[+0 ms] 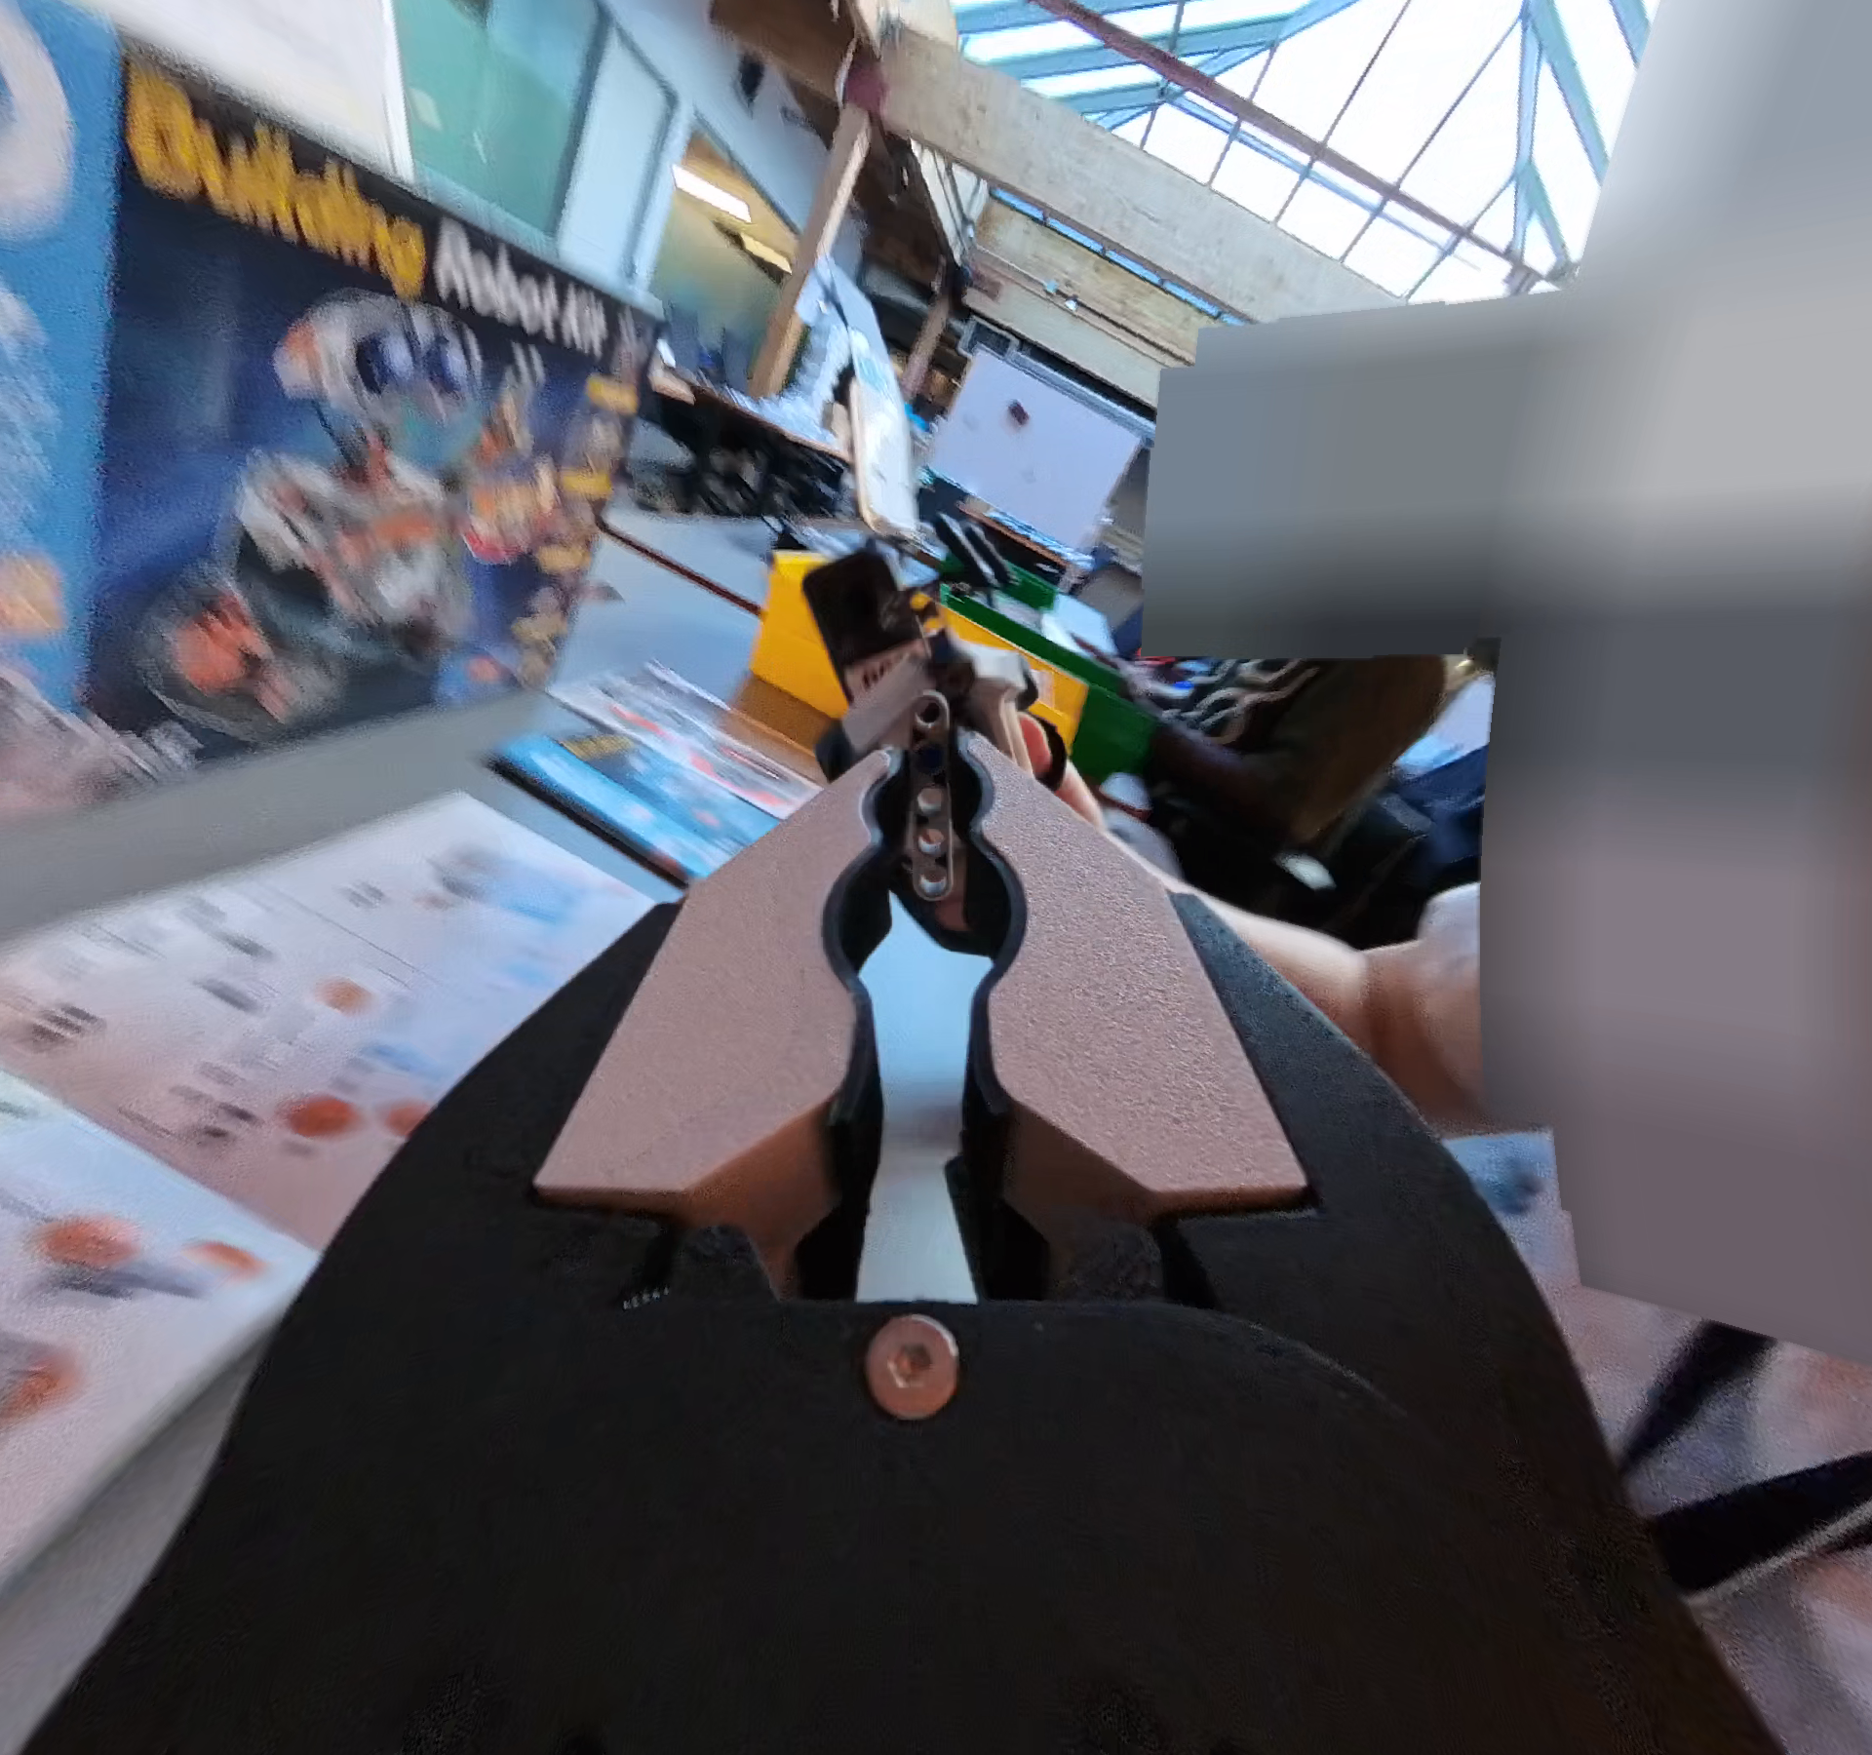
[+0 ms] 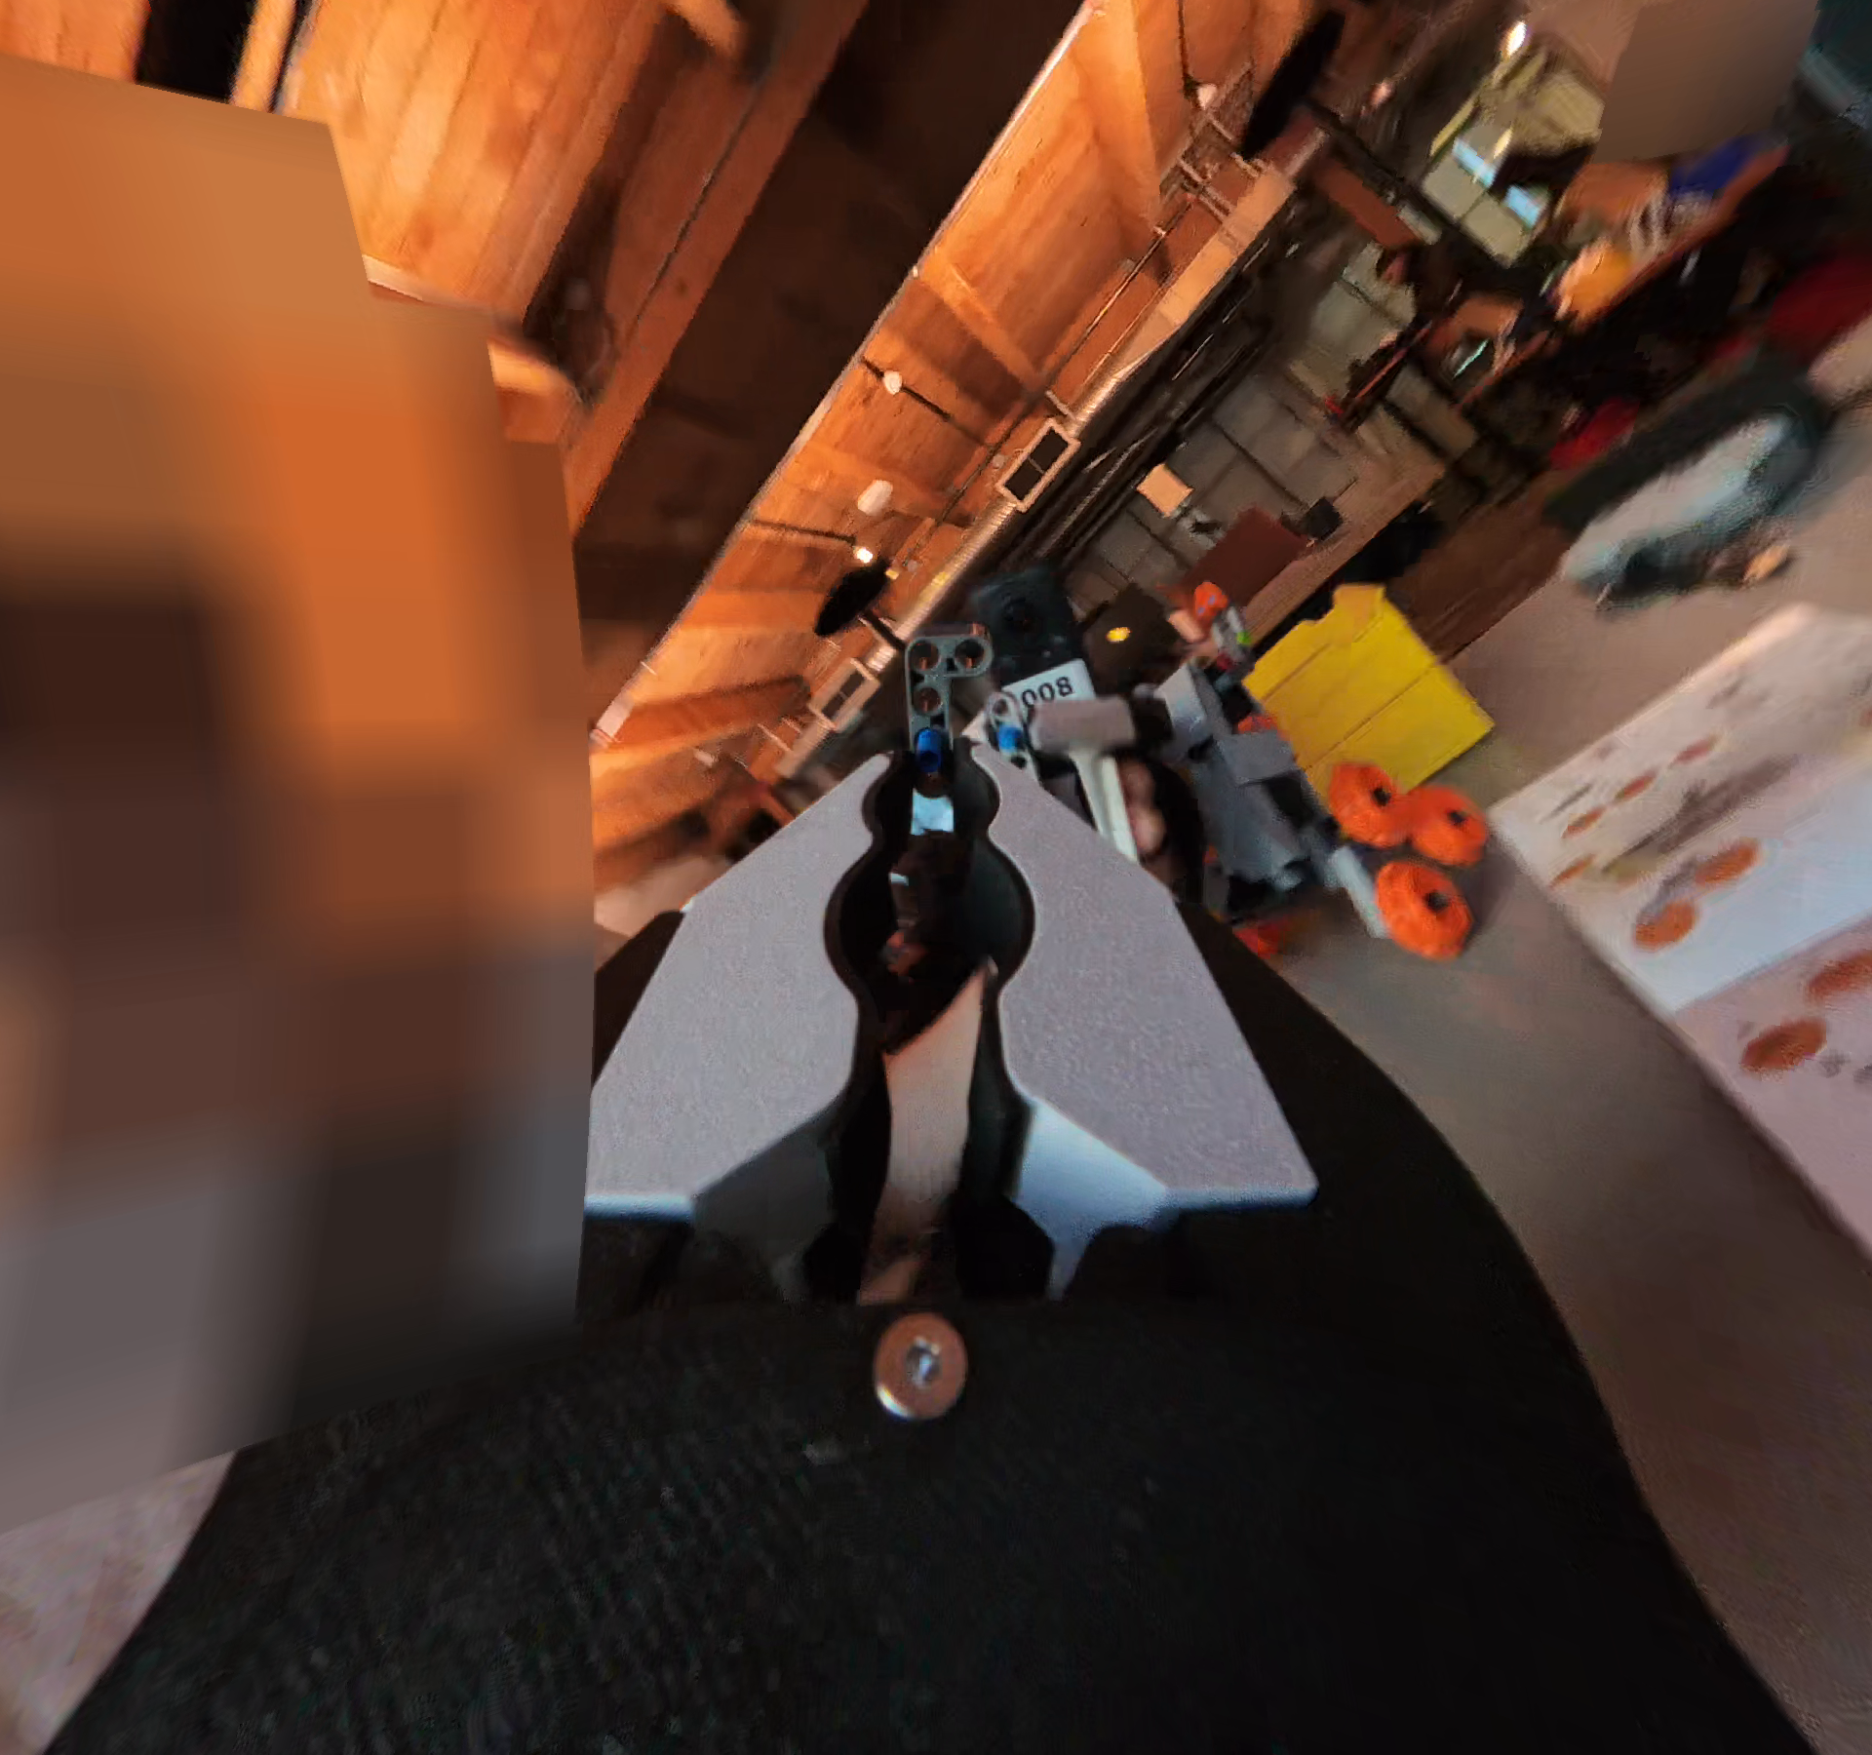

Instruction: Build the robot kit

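while the left tongs [image 1: 930, 764] pinch a grey holed beam [image 1: 930, 810], the right tongs [image 2: 937, 762] clamp an l-shaped holed beam [image 2: 937, 678] above the counter [image 2: 1469, 1048].

**Both tongs closed, raised and tilted**

The left tongs [image 1: 930, 764] are pinched nearly together at the tips, clamping a thin grey holed beam [image 1: 930, 815] that stands up between them. They point upward and forward, rolled to one side. A bare forearm [image 1: 1398, 1018] shows to their right.

The right tongs [image 2: 932, 759] are likewise drawn in at the tips, gripping an L-shaped grey beam [image 2: 937, 683] that sticks out past them. They too are raised and rolled. The left tongs [image 2: 1023, 744] show just beyond, tips close by.
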Demonstrator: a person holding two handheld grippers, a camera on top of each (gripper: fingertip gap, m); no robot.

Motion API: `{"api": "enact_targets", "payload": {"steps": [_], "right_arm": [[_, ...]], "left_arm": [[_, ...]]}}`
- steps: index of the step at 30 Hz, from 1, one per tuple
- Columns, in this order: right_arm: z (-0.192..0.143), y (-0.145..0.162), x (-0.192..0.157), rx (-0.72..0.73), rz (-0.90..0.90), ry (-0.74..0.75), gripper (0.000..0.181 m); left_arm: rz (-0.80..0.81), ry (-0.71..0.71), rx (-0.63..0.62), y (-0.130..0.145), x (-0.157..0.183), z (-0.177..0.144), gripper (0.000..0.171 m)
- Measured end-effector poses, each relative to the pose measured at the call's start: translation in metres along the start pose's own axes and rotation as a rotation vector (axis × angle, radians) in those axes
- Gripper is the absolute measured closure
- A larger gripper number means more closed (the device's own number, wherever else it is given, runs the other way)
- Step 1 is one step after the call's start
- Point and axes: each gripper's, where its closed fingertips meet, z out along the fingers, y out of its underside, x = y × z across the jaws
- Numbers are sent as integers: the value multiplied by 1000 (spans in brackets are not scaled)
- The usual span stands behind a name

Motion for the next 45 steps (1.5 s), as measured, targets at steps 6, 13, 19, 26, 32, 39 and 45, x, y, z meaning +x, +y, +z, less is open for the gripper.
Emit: {"api": "enact_targets", "payload": {"steps": [6,13,19,26,32,39,45], "right_arm": [[13,16,6,-49,-182,71,175],[17,25,11,-79,-131,68,175],[17,27,14,-91,-131,83,175],[19,26,14,-69,-118,81,175],[19,26,15,-63,-152,103,175],[18,28,18,-88,-109,103,175],[17,29,18,-97,-66,99,175]], "left_arm": [[-163,23,-38,24,1,22,167],[-138,10,-24,22,2,22,167],[-142,18,-17,20,3,22,166],[-118,4,-12,19,2,21,166],[-103,-2,-29,21,3,21,166],[-87,-15,-75,24,2,20,166],[-86,-21,-113,28,2,19,166]]}}
